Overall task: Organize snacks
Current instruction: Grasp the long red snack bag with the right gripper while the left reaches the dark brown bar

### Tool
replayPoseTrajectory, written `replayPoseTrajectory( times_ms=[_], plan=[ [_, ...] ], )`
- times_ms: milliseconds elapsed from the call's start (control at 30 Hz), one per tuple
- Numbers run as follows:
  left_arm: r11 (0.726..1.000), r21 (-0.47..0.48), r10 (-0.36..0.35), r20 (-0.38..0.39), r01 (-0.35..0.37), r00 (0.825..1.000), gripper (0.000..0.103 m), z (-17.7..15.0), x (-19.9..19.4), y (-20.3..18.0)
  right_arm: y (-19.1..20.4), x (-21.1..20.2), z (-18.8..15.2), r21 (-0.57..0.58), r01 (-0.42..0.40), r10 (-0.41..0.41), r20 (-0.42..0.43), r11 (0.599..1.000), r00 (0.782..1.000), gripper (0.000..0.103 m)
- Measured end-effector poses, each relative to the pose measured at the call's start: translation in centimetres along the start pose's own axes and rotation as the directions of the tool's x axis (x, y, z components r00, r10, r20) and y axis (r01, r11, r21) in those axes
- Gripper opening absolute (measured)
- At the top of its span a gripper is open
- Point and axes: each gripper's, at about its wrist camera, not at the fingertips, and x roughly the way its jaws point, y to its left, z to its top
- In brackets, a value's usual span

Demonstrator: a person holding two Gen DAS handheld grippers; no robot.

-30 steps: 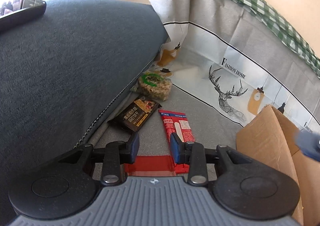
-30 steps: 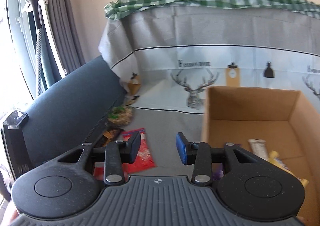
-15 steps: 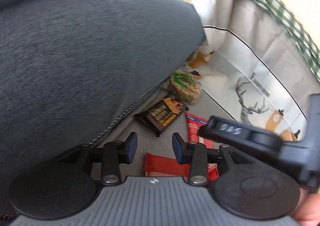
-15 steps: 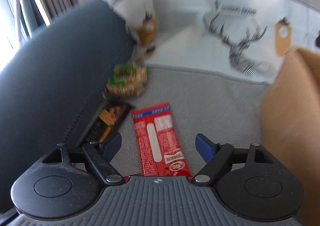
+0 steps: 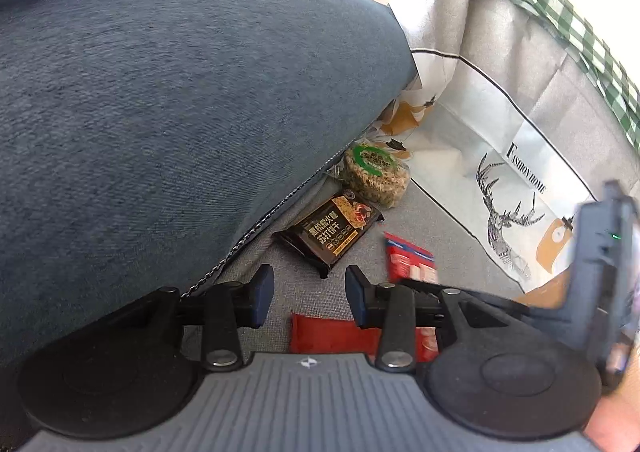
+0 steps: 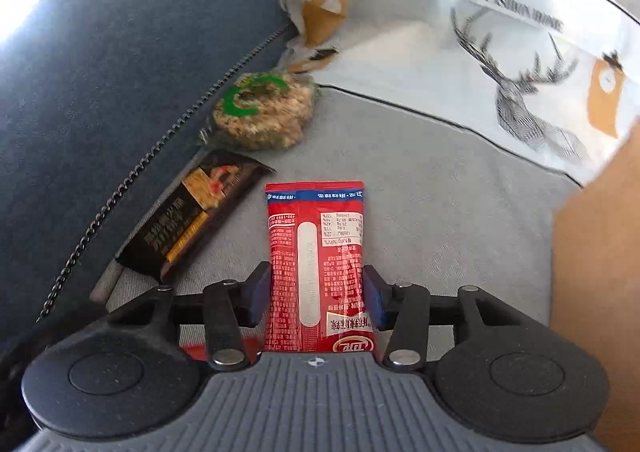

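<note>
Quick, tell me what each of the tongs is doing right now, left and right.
Left tongs: open, holding nothing, above the grey cushion.
Right tongs: shut on the red snack packet, pads against both its long edges.

The left gripper (image 5: pixel 309 294) is hovering, jaws apart and empty, over a red packet (image 5: pixel 334 338), with a black cracker packet (image 5: pixel 332 233) lying beyond.
</note>
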Motion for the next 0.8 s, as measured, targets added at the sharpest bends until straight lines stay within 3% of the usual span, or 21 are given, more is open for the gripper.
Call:
replayPoseTrajectory(
  times_ms=[133,267,400,467,667,800],
  plan=[
    [0.998,0.052,0.027,0.019,-0.028,0.999,0.043,-0.1,0.6,-0.8,-1.1,-3.2,-0.7,0.04,0.047,-0.048,0.025,0.998,0.999,0.048],
    [0.986,0.146,0.068,0.062,-0.076,0.996,0.044,-0.1,1.6,-2.6,-1.8,-8.6,-1.4,0.097,0.052,-0.062,0.102,0.994,0.993,0.048],
    [0.949,0.281,0.109,0.129,-0.142,0.986,0.062,-0.3,3.1,-5.2,-2.6,-13.5,-2.8,0.119,0.026,-0.047,0.179,0.993,0.983,0.048],
    [0.922,0.332,0.154,0.159,-0.2,0.975,0.063,-0.4,4.4,-6.3,-3.3,-15.1,-3.7,0.134,0.012,-0.038,0.191,0.991,0.981,0.048],
    [0.864,0.425,0.242,0.123,-0.271,0.963,0.066,-0.3,8.4,-7.6,-4.3,-17.8,-6.3,0.136,-0.001,-0.025,0.185,0.991,0.983,0.048],
    [0.869,0.424,0.242,0.086,-0.255,0.967,0.067,-0.1,9.5,-7.2,-4.0,-18.8,-7.5,0.118,-0.018,-0.004,0.186,0.993,0.983,0.048]
  ],
)
